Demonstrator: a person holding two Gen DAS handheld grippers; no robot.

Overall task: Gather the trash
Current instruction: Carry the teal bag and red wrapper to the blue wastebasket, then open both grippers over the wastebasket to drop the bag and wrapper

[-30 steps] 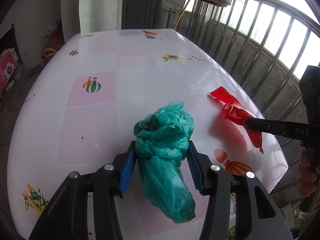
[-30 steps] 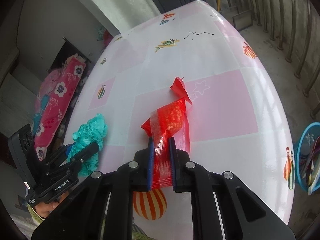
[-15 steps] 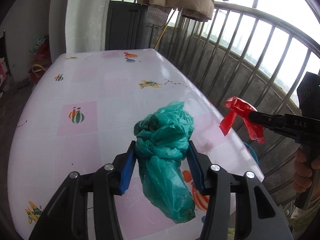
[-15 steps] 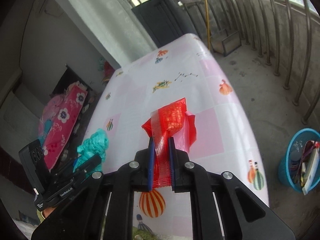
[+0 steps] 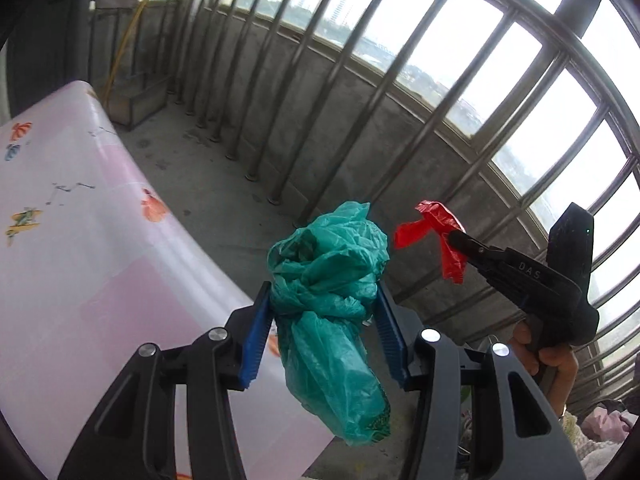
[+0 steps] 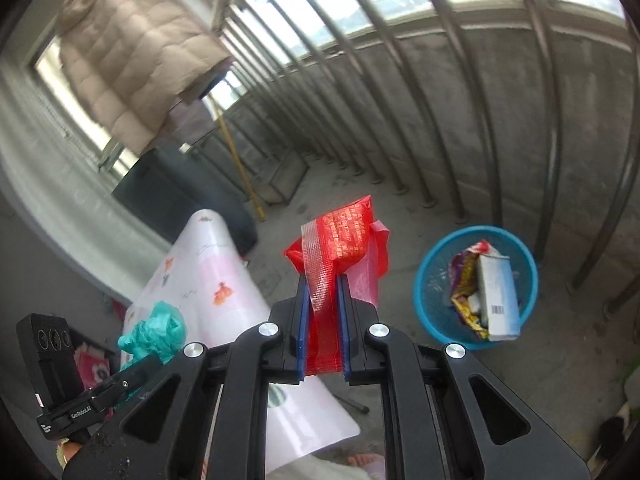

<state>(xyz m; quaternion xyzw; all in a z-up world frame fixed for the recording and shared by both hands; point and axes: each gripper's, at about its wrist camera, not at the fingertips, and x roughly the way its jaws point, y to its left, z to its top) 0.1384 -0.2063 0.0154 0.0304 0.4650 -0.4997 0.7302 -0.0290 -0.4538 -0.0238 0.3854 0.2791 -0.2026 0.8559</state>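
Note:
My left gripper (image 5: 322, 312) is shut on a crumpled green plastic bag (image 5: 332, 308), which hangs down between its blue pads, held in the air past the table's edge. My right gripper (image 6: 323, 300) is shut on a red plastic wrapper (image 6: 340, 240) that sticks up from its pads. In the left wrist view the right gripper (image 5: 454, 236) holds the red wrapper (image 5: 432, 224) just right of the green bag. In the right wrist view the left gripper (image 6: 154, 354) with the green bag (image 6: 156, 330) is at lower left. A blue trash basket (image 6: 430, 312) stands on the floor at right.
The pink-and-white table (image 5: 80, 264) lies to the left, its corner (image 6: 316, 420) beneath my right gripper. The basket holds a white carton (image 6: 496, 300) and a wrapper. A metal railing (image 5: 400, 80) on a concrete wall rings the balcony. A beige jacket (image 6: 132, 52) hangs above.
Both grippers swung right off the table toward the railing, each keeping its trash. The table slid to the left of both views and the blue basket came closer in the right wrist view.

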